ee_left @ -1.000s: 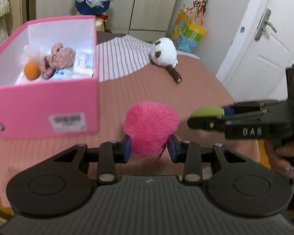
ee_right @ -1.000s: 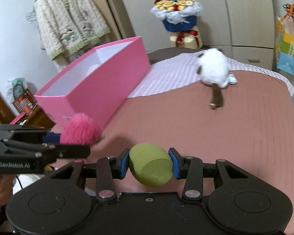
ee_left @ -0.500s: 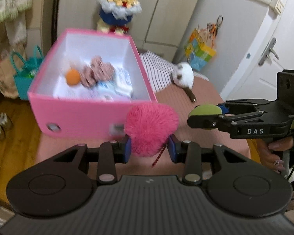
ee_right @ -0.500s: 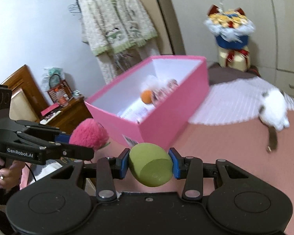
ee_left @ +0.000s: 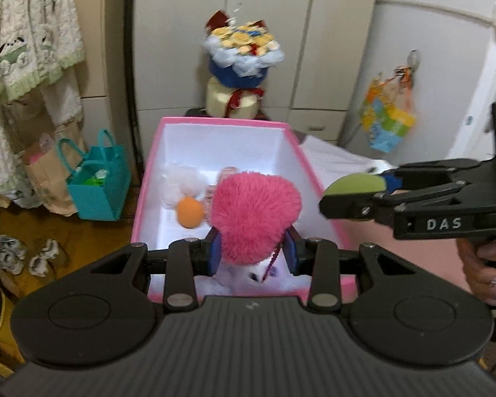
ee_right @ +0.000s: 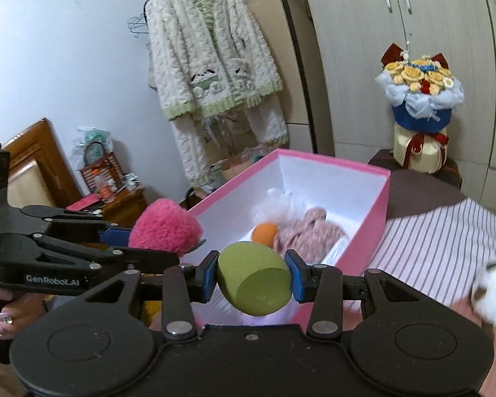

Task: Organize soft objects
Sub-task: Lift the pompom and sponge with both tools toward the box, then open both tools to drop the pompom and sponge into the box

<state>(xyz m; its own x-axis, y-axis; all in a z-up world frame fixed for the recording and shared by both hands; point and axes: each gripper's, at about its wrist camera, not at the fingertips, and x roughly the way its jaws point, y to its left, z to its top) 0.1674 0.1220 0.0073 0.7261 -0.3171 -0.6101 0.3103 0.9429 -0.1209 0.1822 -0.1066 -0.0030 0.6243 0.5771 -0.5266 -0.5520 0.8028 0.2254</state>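
Observation:
My left gripper [ee_left: 253, 254] is shut on a fluffy pink pom-pom [ee_left: 256, 213] and hangs over the near end of the open pink box [ee_left: 225, 121]. My right gripper [ee_right: 254, 279] is shut on a green egg-shaped sponge [ee_right: 253, 278], near the box's front corner. In the left wrist view the right gripper [ee_left: 353, 195] shows to the right with the green sponge [ee_left: 353, 183]. In the right wrist view the left gripper [ee_right: 148, 231] and the pom-pom [ee_right: 165, 228] sit to the left. Inside the box [ee_right: 385, 198] lie an orange ball [ee_left: 190, 212], white fluff [ee_left: 182, 183] and a pinkish knitted toy [ee_right: 306, 231].
A white plush toy [ee_right: 494, 292] lies on the striped bedcover [ee_right: 439, 244] to the right. A flower bouquet [ee_left: 239, 56] stands behind the box. A teal bag [ee_left: 99, 185] and slippers [ee_left: 26, 256] are on the floor at left. A fluffy jacket [ee_right: 208, 56] hangs by the wardrobe.
Both grippers rose and moved towards the pink box with their loads. The box's inside has come into plain view beneath the pom-pom and the sponge.

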